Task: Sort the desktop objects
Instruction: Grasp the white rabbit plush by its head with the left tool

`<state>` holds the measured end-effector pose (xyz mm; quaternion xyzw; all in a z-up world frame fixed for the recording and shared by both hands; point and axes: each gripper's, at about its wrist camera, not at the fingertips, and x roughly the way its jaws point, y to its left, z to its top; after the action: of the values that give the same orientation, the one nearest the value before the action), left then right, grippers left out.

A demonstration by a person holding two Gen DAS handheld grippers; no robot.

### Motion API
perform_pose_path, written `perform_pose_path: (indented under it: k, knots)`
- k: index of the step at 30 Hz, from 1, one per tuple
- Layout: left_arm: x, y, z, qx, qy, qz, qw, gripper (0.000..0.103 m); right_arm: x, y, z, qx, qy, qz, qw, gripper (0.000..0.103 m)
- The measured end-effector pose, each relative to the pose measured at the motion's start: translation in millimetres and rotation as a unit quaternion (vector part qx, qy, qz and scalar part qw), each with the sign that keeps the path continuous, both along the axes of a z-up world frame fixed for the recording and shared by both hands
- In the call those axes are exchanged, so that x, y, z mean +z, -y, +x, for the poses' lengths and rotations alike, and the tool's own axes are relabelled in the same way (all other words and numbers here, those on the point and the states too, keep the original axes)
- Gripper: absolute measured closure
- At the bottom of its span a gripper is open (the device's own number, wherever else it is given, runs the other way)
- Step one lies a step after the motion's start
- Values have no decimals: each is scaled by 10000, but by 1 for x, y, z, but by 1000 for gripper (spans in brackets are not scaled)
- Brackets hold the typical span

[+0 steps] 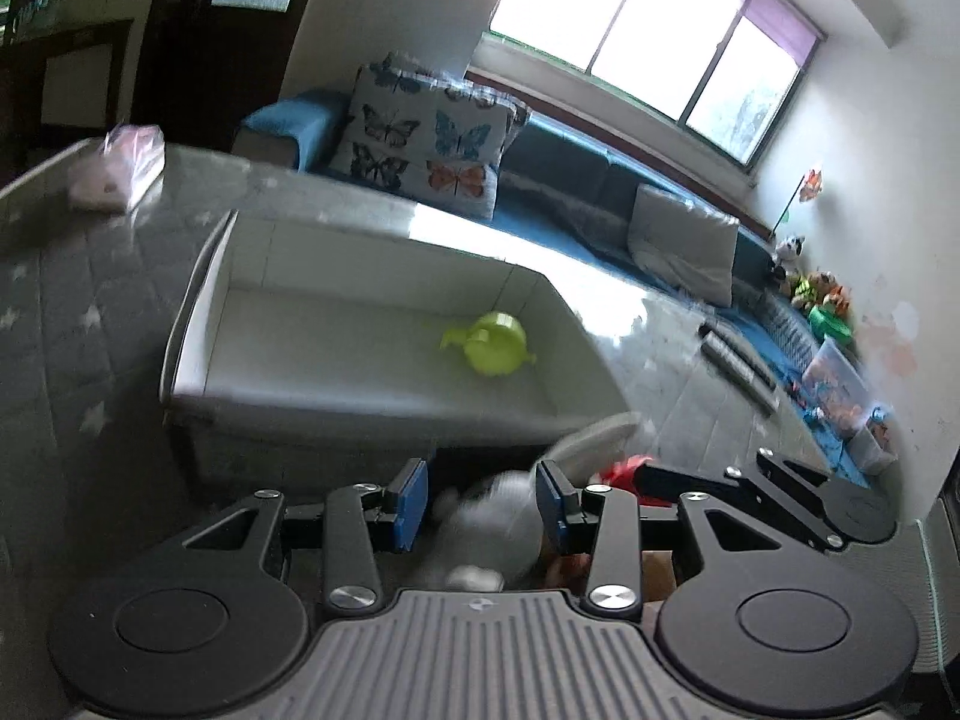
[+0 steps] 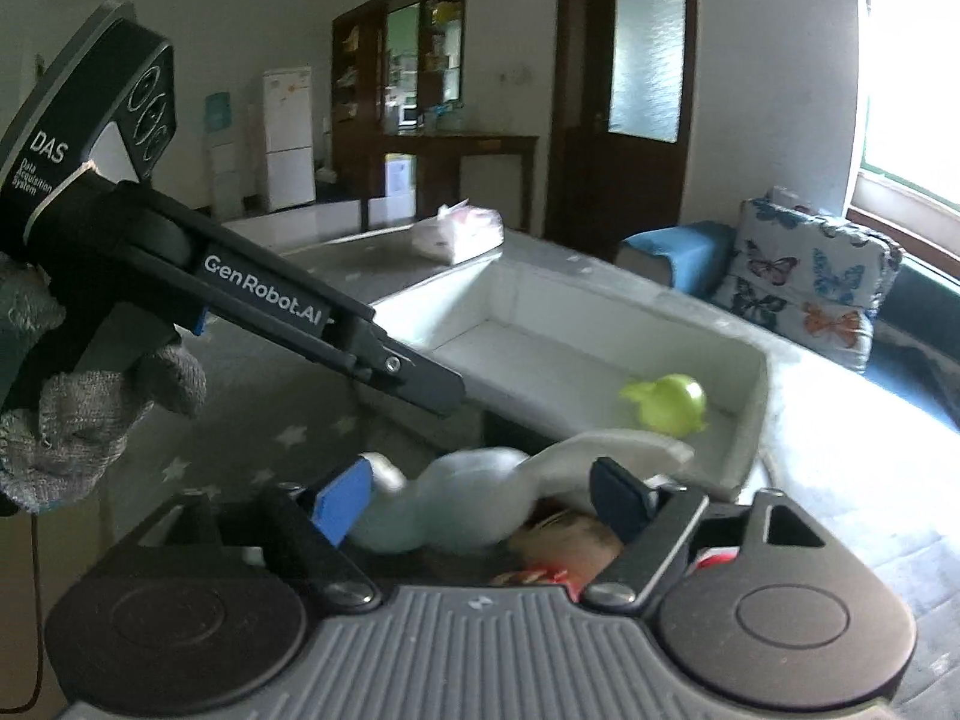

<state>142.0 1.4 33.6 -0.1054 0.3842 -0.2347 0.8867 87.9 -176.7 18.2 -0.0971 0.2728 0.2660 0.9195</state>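
Left wrist view: the left gripper (image 1: 483,501) has its jaws part-way apart, blue pads facing each other. Between them sits a blurred pale, whitish object (image 1: 492,516); whether the pads press on it cannot be told through the blur. Just right of the right jaw there is a red thing (image 1: 624,471), also smeared. Ahead of the jaws stands a white open box (image 1: 240,372) on the desk (image 1: 72,324), which has a grey cover printed with stars. Inside the box, ahead and slightly right of the jaws, lies a lime-green toy watering can (image 1: 489,342). Far ahead to the left, near the desk's edge, rests a pinkish plastic bag (image 1: 120,171). Beyond the desk runs a blue sofa (image 1: 570,180) with a butterfly cushion (image 1: 420,138).

Right wrist view: the right gripper (image 2: 480,501) has its jaws spread wide. A pale, curved white object (image 2: 456,510) lies in the gap, close against the left blue pad and clear of the right one. Below it is a blurred jumble of brown and red. Ahead and to the right of the jaws, the green watering can (image 2: 666,402) lies in the white box (image 2: 744,408). The other gripper (image 2: 372,354) reaches in from the left, held by a grey-gloved hand (image 2: 78,408). The plastic bag (image 2: 459,231) sits far ahead on the desk.
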Motion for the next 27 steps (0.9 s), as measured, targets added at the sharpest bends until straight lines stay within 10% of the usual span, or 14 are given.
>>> perform_pose_path:
  k: [15, 27]
  knots:
    - [-27, 2, 17, -178, -414, 0, 9990, 61, -33, -25, 16, -167, -276, -83, 9994, 16]
    - [-40, 10, 29, -371, -580, -3, 9976, 59, -41, -23, 30, -336, -526, 66, 9980, 34]
